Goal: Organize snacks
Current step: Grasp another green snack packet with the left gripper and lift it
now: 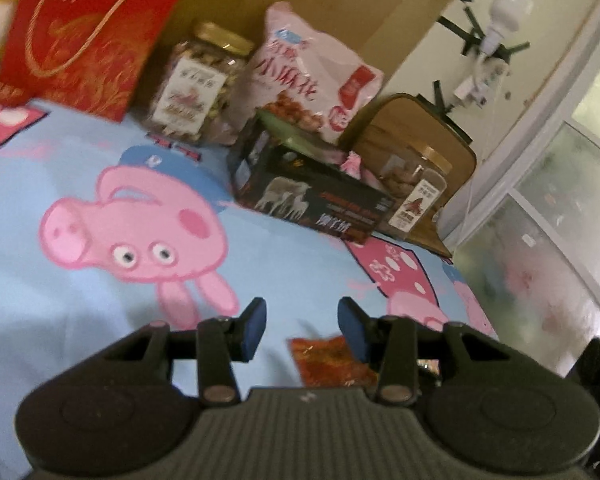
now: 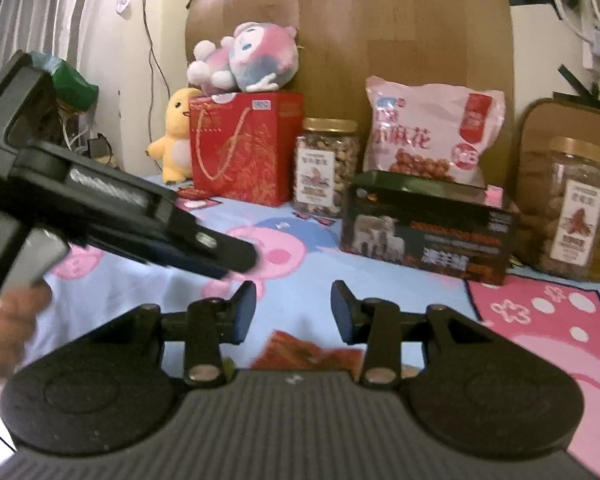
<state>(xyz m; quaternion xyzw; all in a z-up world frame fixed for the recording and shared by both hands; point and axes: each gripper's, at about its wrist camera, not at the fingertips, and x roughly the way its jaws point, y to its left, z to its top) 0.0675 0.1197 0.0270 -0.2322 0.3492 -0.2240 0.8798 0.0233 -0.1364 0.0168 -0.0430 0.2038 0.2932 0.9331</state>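
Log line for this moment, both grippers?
left gripper: open, empty | right gripper: open, empty | red snack packet: on bedsheet

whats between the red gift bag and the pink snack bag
A clear nut jar with a gold lid stands between the red gift bag and pink snack bag, clearest in the right wrist view.

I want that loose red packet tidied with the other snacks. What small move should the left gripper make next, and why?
Probably lower the left gripper onto the red snack packet and close on it. Its jaws stand apart with nothing between them, and the packet lies flat on the blue sheet just below and right of the fingertips, apart from the dark box and jars at the back.
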